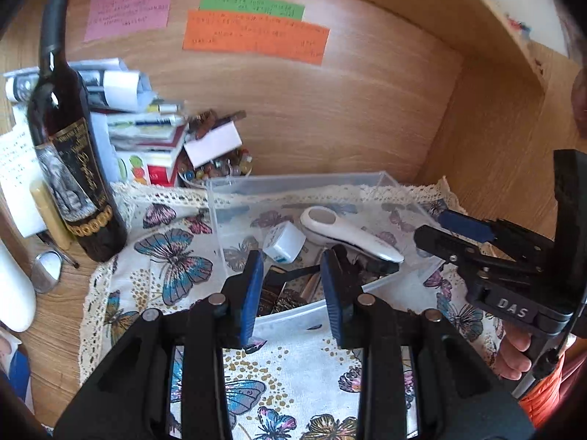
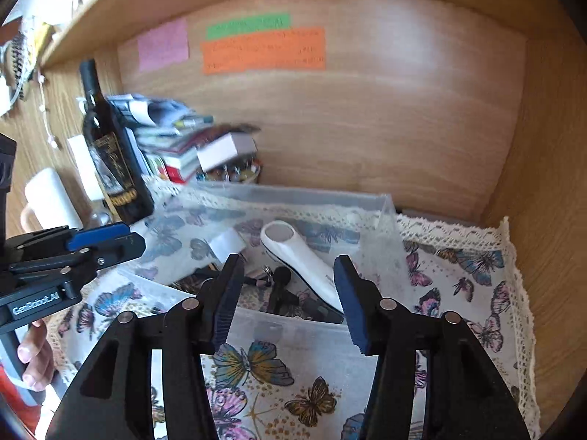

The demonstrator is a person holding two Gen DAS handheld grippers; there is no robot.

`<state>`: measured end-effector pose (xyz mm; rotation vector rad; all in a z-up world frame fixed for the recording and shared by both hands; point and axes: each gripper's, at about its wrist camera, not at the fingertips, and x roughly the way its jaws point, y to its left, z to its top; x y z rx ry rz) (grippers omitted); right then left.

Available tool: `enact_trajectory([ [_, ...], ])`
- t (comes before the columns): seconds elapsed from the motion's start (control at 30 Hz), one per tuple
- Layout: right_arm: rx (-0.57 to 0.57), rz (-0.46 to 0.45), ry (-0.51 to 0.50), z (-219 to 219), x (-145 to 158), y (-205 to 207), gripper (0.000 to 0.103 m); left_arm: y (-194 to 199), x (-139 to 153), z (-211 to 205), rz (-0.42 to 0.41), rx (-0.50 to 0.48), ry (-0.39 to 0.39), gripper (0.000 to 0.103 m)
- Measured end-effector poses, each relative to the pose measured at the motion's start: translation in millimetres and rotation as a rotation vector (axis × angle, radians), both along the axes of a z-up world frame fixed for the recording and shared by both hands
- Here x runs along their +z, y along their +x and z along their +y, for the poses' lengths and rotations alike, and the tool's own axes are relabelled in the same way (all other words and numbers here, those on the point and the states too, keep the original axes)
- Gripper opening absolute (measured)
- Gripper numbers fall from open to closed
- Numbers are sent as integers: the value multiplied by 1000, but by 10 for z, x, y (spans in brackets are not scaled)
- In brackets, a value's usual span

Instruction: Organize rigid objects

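A clear plastic bin [image 1: 234, 201] [image 2: 385, 227] stands on a butterfly-print cloth [image 1: 286, 374] [image 2: 458, 275] in a wooden alcove. Inside lie a white handheld device with an oval window [image 1: 345, 233] [image 2: 304, 256], a small white box [image 1: 284, 242] [image 2: 229, 244], a dark gold-patterned item [image 1: 279, 291] and small black parts [image 2: 280, 286]. My left gripper [image 1: 293, 293] is open and empty over the bin's near rim; it also shows at the left of the right wrist view [image 2: 121, 238]. My right gripper [image 2: 290, 297] is open and empty just before the bin; it shows at the right of the left wrist view [image 1: 440, 227].
A dark wine bottle [image 1: 73, 154] [image 2: 113, 161] stands at the left. Behind it are stacked books and papers [image 1: 139, 128] [image 2: 172, 139] and a bowl of beads [image 1: 216, 168]. Coloured notes [image 1: 256, 33] stick to the back wall. A small mirror [image 1: 46, 267] and a white mug [image 2: 51, 198] lie left.
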<state>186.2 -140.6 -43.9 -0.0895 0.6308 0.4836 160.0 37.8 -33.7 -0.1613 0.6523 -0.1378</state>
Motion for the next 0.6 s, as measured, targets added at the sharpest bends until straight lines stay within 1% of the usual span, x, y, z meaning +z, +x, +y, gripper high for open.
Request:
enact_trajectory([
  [0.03,-3,-17,13,-35,56,-60,51,-63,62,-3,-23,0,2,31],
  [0.1,-6,-61,56,-126,205,-215,60,-198,182,-17,-72,5,11,36],
  [0.13,-10,-82,75,-178,271,-288,62,-257,234,-20,-94,11,16,42],
  [0.17,-13,-101,90,-217,323,-344,67,-329,293,-31,-123,20,23,49],
  [0.2,-21,-125,102,-262,379,-418,71,-404,346,-42,-151,28,29,53],
  [0.27,-38,-165,112,-335,464,-552,76,-541,441,-56,-199,39,31,64],
  [0.3,-44,-181,117,-368,498,-609,80,-606,482,-63,-217,44,30,65],
  [0.37,-56,-206,130,-429,548,-716,84,-738,557,-69,-248,53,20,75],
  [0.4,-62,-216,137,-448,567,-760,87,-800,593,-76,-264,59,18,77],
  [0.47,-78,-240,149,-507,602,-866,92,-924,649,-98,-299,76,24,88],
  [0.53,-98,-272,151,-548,627,-970,100,-1059,704,-120,-336,95,36,96],
  [0.57,-112,-288,154,-561,640,-1020,103,-1106,722,-131,-349,101,40,99],
  [0.6,-119,-299,158,-572,653,-1061,103,-1144,738,-147,-360,103,44,99],
])
